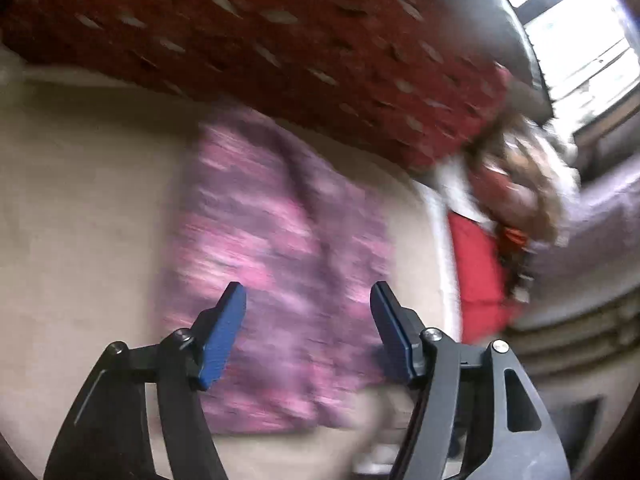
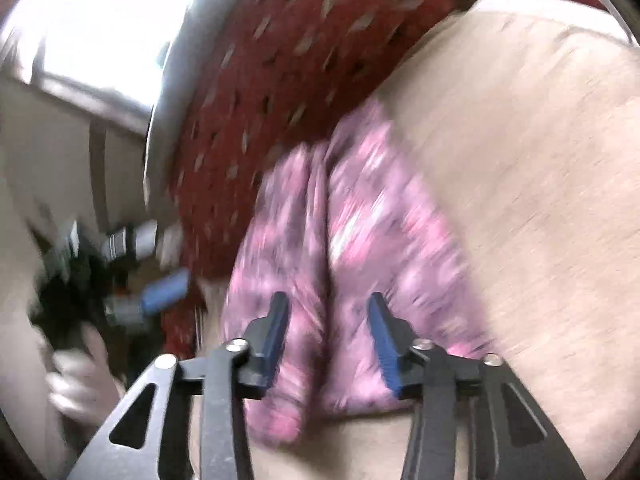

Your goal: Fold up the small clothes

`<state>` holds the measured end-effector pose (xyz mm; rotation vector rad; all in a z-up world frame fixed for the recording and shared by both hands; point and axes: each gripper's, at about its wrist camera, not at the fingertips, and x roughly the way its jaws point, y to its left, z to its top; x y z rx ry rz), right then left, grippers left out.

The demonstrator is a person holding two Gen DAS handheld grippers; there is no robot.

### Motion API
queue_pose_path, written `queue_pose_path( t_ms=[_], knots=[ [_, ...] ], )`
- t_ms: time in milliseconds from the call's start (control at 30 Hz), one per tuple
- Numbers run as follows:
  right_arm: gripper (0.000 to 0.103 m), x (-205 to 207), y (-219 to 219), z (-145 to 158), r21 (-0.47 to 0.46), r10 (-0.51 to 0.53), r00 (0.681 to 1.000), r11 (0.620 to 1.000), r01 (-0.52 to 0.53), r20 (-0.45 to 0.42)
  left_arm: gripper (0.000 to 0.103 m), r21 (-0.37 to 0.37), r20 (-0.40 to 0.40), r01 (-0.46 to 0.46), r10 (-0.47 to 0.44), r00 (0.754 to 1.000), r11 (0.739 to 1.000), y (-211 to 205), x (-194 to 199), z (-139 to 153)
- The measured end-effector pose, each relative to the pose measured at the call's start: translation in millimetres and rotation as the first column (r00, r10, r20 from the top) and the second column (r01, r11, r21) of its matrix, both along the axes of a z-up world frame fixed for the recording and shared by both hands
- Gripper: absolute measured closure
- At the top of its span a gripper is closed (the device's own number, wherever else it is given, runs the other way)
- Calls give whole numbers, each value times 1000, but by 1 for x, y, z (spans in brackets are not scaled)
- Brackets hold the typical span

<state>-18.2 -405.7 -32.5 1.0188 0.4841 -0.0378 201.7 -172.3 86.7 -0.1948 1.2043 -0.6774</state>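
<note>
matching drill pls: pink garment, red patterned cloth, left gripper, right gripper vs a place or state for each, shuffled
Things:
1. pink garment
2. red patterned cloth
3. left gripper
4. right gripper

Place or state:
A. open, over the garment, with the other gripper in its view
B. lies on the beige surface, a crease running down its middle
C. open, with plain red fabric off to its right
D. beyond the garment's far edge

Pairs: 1-B, 2-D, 3-C, 4-A
</note>
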Motion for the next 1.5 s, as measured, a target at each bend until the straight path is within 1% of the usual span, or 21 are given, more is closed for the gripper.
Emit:
queue_pose_path(
  t_ms=[167, 333, 367, 400, 433, 467, 533, 600, 700, 767, 833, 900, 1033, 1067, 1100, 1167, 1233, 1267, 1333, 1433, 1500],
  knots=[
    [44, 37, -7, 17, -34, 46, 999, 998, -46, -15, 39, 62, -93, -85, 91, 992, 994, 33, 4, -53],
    [44, 100, 27, 20, -175, 165, 979, 967, -184, -122, 39, 14, -225, -109, 109, 968, 994, 39, -4, -95],
    [58, 108, 37, 22, -210, 205, 970, 950, -229, -132, 39, 2, -230, -113, 111, 967, 994, 40, -5, -97],
    [84, 114, 48, 26, -255, 243, 958, 926, -277, -155, 39, -7, -233, -115, 111, 966, 993, 42, -6, -95],
    [92, 120, 63, 32, -346, 276, 940, 877, -332, -202, 39, -25, -240, -118, 109, 965, 993, 45, -6, -92],
    [93, 123, 73, 39, -417, 298, 926, 830, -372, -231, 39, -39, -243, -120, 107, 964, 992, 45, -6, -89],
    [95, 120, 77, 56, -491, 317, 919, 777, -394, -235, 39, -80, -227, -125, 104, 968, 989, 52, -6, -77],
    [96, 107, 58, 76, -498, 305, 936, 792, -353, -177, 39, -108, -183, -125, 104, 977, 986, 59, -7, -66],
    [96, 91, 19, 88, -495, 237, 961, 824, -275, -140, 35, -71, -160, -125, 113, 981, 990, 55, -6, -73],
    [96, 88, -7, 76, -475, 169, 968, 847, -238, -184, 35, -44, -198, -124, 113, 974, 991, 47, -6, -88],
    [96, 95, -25, 50, -427, 113, 951, 874, -233, -286, 35, 2, -252, -100, 97, 963, 995, 34, -10, -110],
    [94, 93, -32, 30, -372, 120, 935, 894, -248, -335, 35, 40, -185, -72, 78, 980, 997, 25, -19, -109],
    [85, 63, -40, 39, -257, 129, 971, 950, -179, -200, 35, 22, -155, -36, 39, 987, 999, 25, -26, -92],
    [76, 55, -40, 40, -232, 138, 973, 956, -179, -183, 35, 1, -154, -38, 38, 987, 999, 27, -27, -90],
    [66, 49, -37, 40, -228, 145, 972, 956, -186, -184, 35, -11, -147, -40, 38, 988, 999, 27, -31, -85],
    [60, 45, -27, 33, -245, 168, 959, 943, -224, -229, 35, 31, -127, -35, 39, 991, 999, 21, -35, -85],
    [71, 46, -20, 20, -316, 168, 918, 904, -289, -360, 35, 126, -111, -18, 32, 993, 992, 14, -36, -95],
    [71, 47, -18, 16, -320, 171, 911, 899, -300, -375, 35, 158, -120, 0, 20, 993, 987, 13, -37, -101],
    [71, 44, -22, 26, -309, 154, 921, 911, -272, -357, 36, 115, -130, -17, 32, 991, 993, 20, -36, -98],
    [67, 44, -32, 61, -347, 114, 966, 918, -191, -231, 36, 26, -107, -60, 62, 992, 998, 33, -23, -78],
    [50, 58, -43, 77, -337, 93, 981, 930, -146, -167, 36, 4, -92, -69, 69, 993, 998, 28, -6, -64]
  ],
)
